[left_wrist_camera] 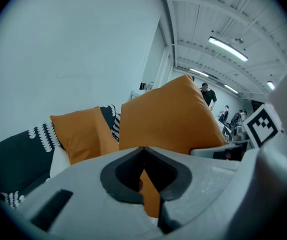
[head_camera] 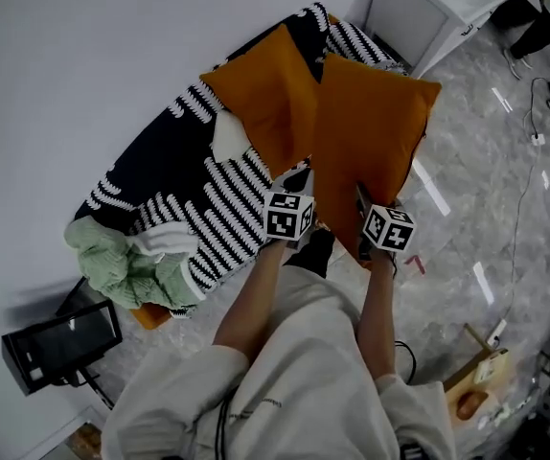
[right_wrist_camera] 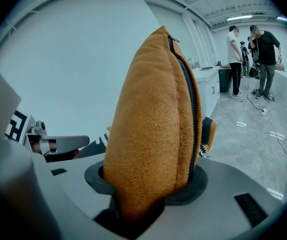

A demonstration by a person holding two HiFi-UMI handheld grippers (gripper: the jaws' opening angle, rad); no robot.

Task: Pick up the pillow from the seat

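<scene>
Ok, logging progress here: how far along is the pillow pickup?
Done: the right gripper clamps the orange pillow by its zipper edge, and the left gripper pinches its fabric. In hand: the pillow stands upright, apparently lifted off the sofa. Left: carrying it fully clear.

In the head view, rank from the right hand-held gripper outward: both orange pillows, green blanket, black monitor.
1. Held orange pillow, clamped in the right hand-held gripper.
2. Second orange pillow, on the sofa, upper left.
3. Green blanket, sofa's left end.
4. Black monitor, bottom left corner.
</scene>
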